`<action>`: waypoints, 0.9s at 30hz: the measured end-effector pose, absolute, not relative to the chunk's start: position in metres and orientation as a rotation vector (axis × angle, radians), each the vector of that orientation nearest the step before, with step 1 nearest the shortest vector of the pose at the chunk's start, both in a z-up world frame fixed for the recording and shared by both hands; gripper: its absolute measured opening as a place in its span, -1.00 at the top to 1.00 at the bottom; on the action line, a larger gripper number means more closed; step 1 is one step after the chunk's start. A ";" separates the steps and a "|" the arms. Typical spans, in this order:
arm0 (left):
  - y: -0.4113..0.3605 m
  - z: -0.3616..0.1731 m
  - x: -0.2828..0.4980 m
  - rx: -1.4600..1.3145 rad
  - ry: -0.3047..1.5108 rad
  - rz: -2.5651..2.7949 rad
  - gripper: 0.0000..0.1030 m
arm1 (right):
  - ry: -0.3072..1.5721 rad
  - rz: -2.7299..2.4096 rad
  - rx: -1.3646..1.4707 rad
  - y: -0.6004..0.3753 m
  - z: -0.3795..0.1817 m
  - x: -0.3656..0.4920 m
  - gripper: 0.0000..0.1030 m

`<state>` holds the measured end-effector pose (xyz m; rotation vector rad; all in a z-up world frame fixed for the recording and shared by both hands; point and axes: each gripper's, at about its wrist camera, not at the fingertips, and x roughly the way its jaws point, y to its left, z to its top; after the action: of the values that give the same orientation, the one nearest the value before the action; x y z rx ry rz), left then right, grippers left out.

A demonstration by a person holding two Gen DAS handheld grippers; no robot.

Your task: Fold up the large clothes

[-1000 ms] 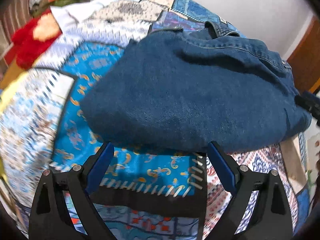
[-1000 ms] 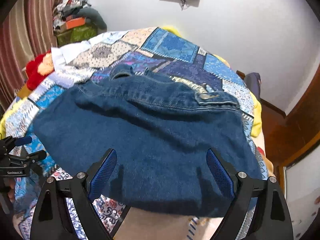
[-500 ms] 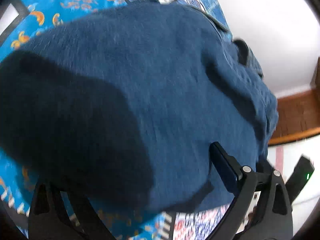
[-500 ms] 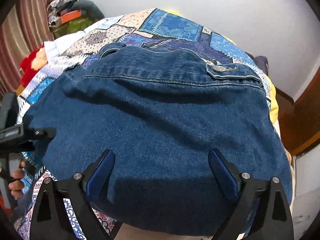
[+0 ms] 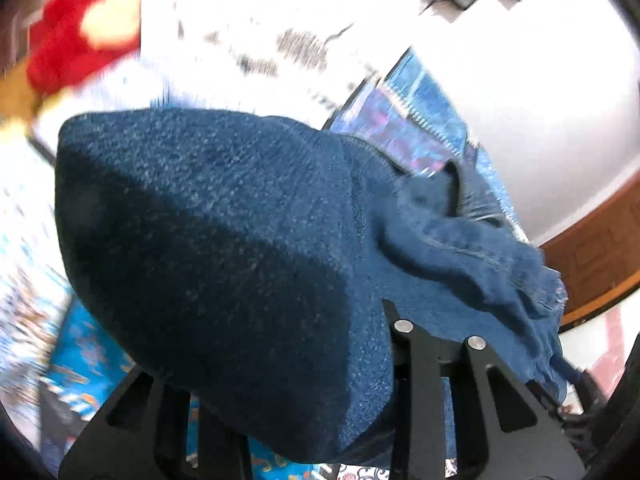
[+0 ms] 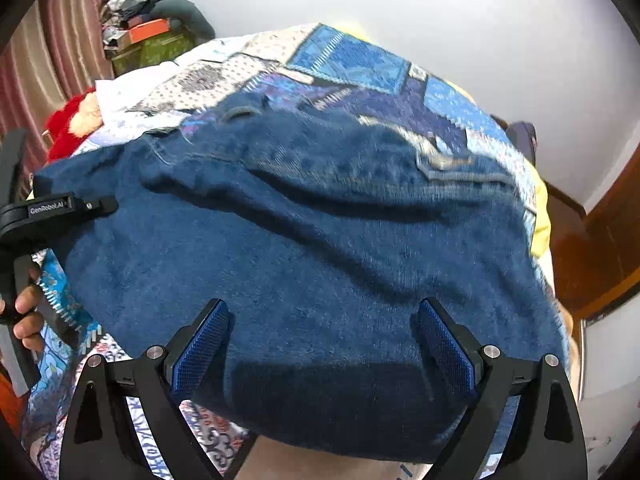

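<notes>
Folded blue denim jeans [image 6: 320, 248] lie on a patchwork bedspread [image 6: 352, 60]. My right gripper [image 6: 320, 344] is open, its blue pads at the jeans' near edge, one on each side of a stretch of the fold. My left gripper [image 6: 52, 212] shows at the jeans' left edge in the right wrist view. In the left wrist view the denim [image 5: 224, 272] bulges over the left gripper [image 5: 280, 420] and hides its fingertips, so its jaws cannot be read; the cloth looks lifted there.
A red plush toy [image 6: 72, 124] lies at the bed's far left. A pile of clothes and boxes [image 6: 148, 36] stands in the back left corner by the curtain. A wooden door frame [image 6: 608, 248] and floor are to the right of the bed.
My left gripper has gone from in front of the jeans to under their left edge, and the denim now drapes over it. My right gripper has moved closer to the near fold.
</notes>
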<state>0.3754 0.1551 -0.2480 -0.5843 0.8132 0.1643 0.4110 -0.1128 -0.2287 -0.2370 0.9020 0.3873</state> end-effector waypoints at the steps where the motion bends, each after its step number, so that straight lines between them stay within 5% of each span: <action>1: 0.154 -0.240 0.372 -0.563 0.797 0.167 0.37 | 0.881 0.400 -0.244 -0.107 -0.221 0.408 -0.84; 7: 0.152 -0.187 0.339 -0.390 0.678 0.202 0.38 | 0.842 0.498 -0.273 -0.055 -0.211 0.401 -0.88; 16: 0.135 -0.161 0.324 -0.206 0.638 0.240 0.42 | 1.095 0.683 -0.226 0.003 -0.263 0.411 -0.87; 27: -0.010 -0.096 0.377 0.018 0.497 0.050 0.49 | 0.849 0.435 0.037 -0.194 -0.155 0.385 -0.88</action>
<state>0.3766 -0.0097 -0.0961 0.0181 0.4973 0.0498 0.3850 -0.1943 -0.1555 0.0372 0.8490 0.4351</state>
